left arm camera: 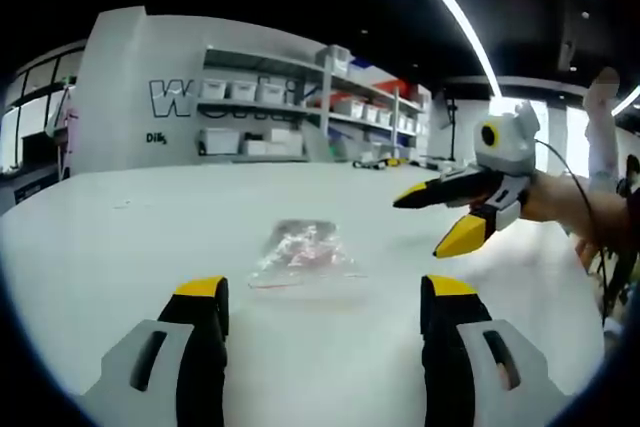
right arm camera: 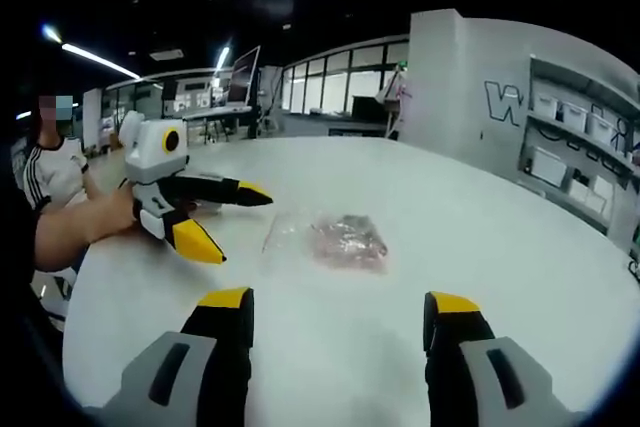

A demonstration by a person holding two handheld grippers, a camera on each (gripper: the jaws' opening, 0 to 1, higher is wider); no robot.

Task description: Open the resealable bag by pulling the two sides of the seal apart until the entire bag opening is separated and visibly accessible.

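The white table [left arm camera: 120, 247] stretches wide, with shelves [left arm camera: 300, 107] of white bins against the wall beyond it and a seated person [right arm camera: 50, 162] off past the left gripper in the right gripper view. Nothing stands between either gripper and the bag [left arm camera: 303, 253], which lies flat on the table ahead of both. Its seal is too blurred to make out, and its pinkish contents are unclear. The left gripper [left arm camera: 325, 299] hangs above the table just short of the bag, jaws spread wide, holding nothing. The right gripper [right arm camera: 338, 309] sits likewise, jaws wide apart and empty, the bag [right arm camera: 340, 239] just ahead between them.
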